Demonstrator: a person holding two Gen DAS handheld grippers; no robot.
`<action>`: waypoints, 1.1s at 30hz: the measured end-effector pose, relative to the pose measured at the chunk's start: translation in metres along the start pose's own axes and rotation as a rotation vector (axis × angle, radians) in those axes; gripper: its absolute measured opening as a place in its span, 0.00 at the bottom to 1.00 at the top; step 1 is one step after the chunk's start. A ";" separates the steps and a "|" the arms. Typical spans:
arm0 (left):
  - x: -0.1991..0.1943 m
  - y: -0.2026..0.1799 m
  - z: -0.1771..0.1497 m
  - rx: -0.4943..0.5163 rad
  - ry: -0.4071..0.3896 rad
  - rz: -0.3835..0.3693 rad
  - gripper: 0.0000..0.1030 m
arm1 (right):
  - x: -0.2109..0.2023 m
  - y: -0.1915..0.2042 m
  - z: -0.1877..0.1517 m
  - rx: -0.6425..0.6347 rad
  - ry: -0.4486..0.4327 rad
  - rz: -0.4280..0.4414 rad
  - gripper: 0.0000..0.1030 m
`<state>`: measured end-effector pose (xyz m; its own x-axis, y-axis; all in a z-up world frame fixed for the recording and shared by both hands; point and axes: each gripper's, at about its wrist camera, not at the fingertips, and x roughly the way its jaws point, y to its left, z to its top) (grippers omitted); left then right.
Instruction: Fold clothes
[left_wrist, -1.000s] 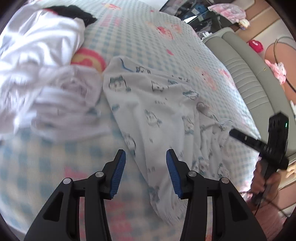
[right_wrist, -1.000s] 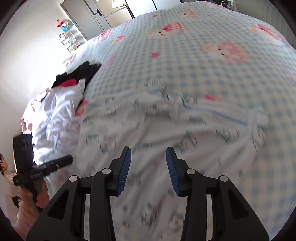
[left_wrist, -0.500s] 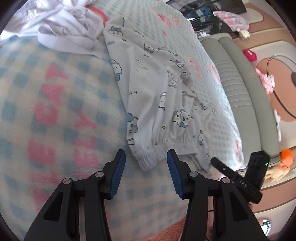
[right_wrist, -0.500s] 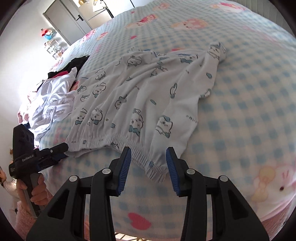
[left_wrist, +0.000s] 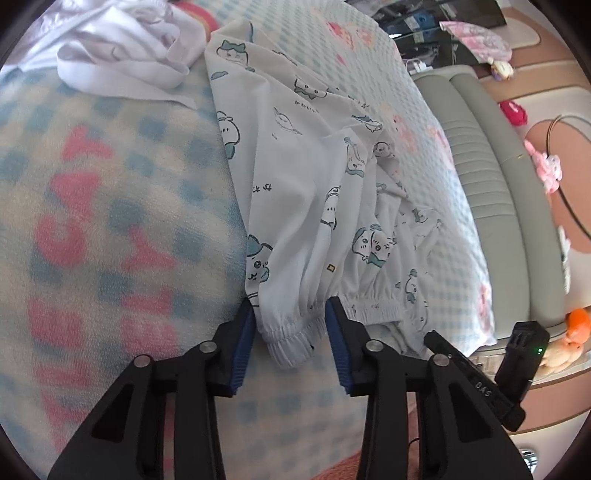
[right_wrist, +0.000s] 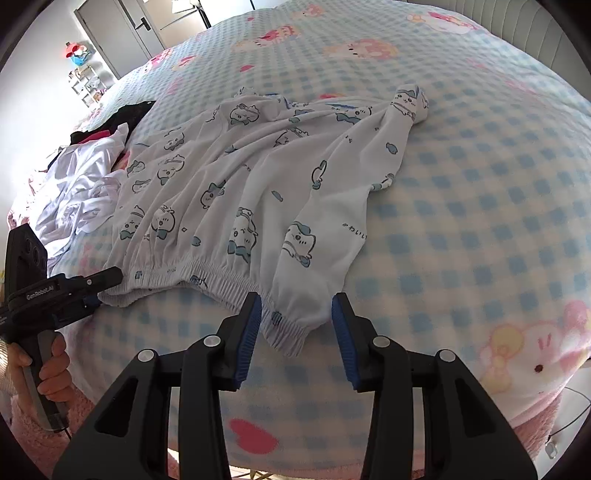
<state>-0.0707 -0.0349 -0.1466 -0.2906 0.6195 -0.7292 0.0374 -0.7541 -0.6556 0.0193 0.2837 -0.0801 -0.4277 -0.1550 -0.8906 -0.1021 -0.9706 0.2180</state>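
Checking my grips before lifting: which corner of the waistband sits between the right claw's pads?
The corner toward the bare checked blanket, where the waistband ends: it lies between the right claw. The other corner, beside the white clothes pile, is at the left claw.

Checked blanket bed (right_wrist: 480, 192): printed pyjama trousers (right_wrist: 229, 192) spread, white garment heap (right_wrist: 77, 184) beside.

The near blanket (left_wrist: 92, 229) in the left wrist view is blurred, its pink and blue pattern unreadable. The white clothes pile (left_wrist: 110, 48) is cut off by that picture's top edge. Under the pyjama trousers (left_wrist: 295, 192) the lower layers are hidden by folds. In the right wrist view, the hand (right_wrist: 51, 365) holding the left tool (right_wrist: 98, 291) is cut by the left edge, and the far shelf (right_wrist: 83, 79) is too small to make out.
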 end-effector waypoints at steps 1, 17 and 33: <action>0.000 -0.002 -0.001 0.007 -0.001 0.016 0.31 | 0.001 -0.001 -0.001 0.004 0.006 0.009 0.39; -0.012 0.014 0.008 -0.115 0.013 -0.073 0.48 | -0.009 -0.010 0.000 0.022 -0.012 0.029 0.42; -0.008 -0.015 -0.004 0.028 -0.003 -0.041 0.13 | 0.029 0.002 0.006 0.026 0.017 0.141 0.12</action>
<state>-0.0650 -0.0272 -0.1317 -0.2945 0.6497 -0.7008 -0.0017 -0.7337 -0.6795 0.0016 0.2780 -0.1028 -0.4238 -0.2930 -0.8570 -0.0655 -0.9338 0.3517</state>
